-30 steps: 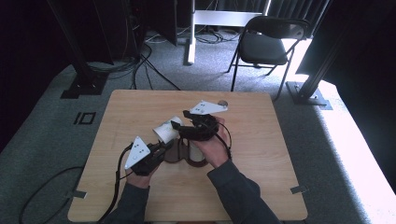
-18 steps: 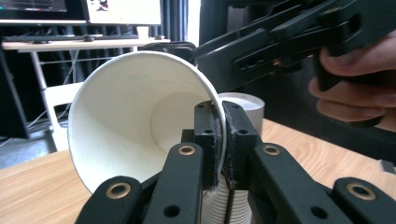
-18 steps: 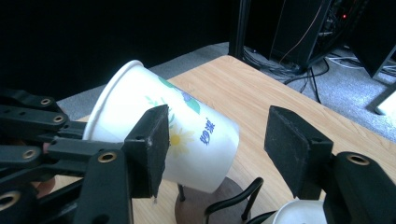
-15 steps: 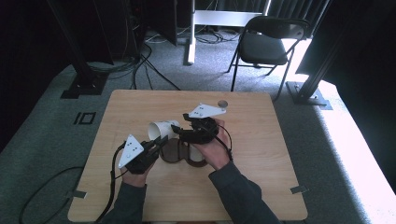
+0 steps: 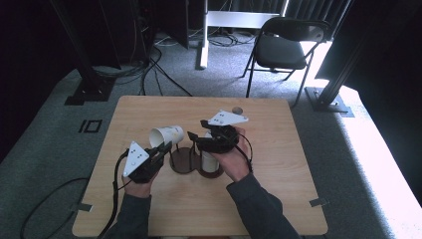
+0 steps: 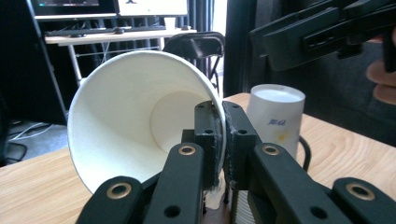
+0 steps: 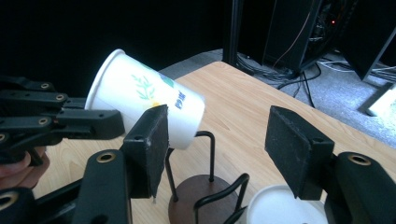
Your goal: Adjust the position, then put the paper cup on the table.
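White paper cup, its rim clamped in the left gripper, should tip mouth-down over the holder's free peg while the right gripper, jaws apart and just opening, hovers above the seated cup.

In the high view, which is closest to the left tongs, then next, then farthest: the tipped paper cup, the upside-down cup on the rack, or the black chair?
1. Tipped paper cup: its rim is pinched in the left tongs.
2. Upside-down cup: to the right, on the rack beneath the right tongs.
3. Black chair: on the floor beyond the table's far edge.

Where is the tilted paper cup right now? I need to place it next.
In the high view the paper cup lies tilted left of centre, pinched at its rim by the left gripper, above the rack.
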Demonstrator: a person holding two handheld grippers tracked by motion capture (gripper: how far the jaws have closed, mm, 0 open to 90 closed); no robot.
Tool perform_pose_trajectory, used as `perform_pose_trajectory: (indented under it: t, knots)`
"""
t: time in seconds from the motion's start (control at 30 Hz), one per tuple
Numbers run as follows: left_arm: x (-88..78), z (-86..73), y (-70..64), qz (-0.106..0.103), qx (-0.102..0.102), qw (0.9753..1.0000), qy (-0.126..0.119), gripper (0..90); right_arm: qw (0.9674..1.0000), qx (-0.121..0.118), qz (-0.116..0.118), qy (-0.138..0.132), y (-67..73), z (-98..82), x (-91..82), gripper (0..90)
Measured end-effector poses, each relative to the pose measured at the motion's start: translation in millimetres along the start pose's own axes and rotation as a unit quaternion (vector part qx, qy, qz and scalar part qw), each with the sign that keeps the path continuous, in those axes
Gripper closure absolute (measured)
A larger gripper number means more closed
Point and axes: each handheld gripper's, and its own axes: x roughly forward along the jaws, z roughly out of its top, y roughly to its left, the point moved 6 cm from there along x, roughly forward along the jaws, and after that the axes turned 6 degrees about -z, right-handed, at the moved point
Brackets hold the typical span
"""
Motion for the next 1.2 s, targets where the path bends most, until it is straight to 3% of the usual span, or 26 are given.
perform_pose_trajectory:
  t: [0.63,1.2]
  knots:
    - [-2.6,-1.5,11.4,0.033,0.0,0.9991,0.028,86.3,0.9995,0.009,-0.029,-0.007,-22.6,-6.8,-17.6,38.6]
    - [-5.8,-3.6,20.5,0.045,0.0,0.9979,0.047,86.3,0.9988,0.019,-0.046,-0.003,-39.3,-17.6,-27.6,37.7]
